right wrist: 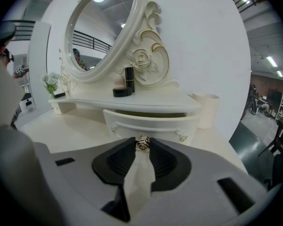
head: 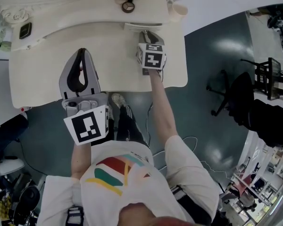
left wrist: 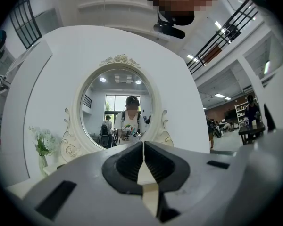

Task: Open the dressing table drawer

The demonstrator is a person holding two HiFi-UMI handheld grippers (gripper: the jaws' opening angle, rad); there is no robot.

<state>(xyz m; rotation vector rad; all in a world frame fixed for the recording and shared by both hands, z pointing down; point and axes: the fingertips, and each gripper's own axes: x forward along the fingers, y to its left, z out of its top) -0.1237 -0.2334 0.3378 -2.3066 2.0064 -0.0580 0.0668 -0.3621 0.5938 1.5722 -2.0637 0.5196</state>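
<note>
Pull step under way: right gripper clamped on small gold rose-shaped knob of cream curved-front drawer, slightly ajar under white mirror shelf, next likely a straight pull back, left gripper jaws together and empty, and only the right gripper view shows the knob grip, which the head view hides.

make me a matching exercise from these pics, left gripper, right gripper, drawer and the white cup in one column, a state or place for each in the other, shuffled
Column one:
1. left gripper
2. right gripper
3. drawer
4. white cup

Column two:
a. pulled out a little, a gap showing above its front
b. shut, nothing between its jaws
c. stands on the tabletop to the right of the drawer
d. clamped on the gold knob

Pairs: 1-b, 2-d, 3-a, 4-c
</note>
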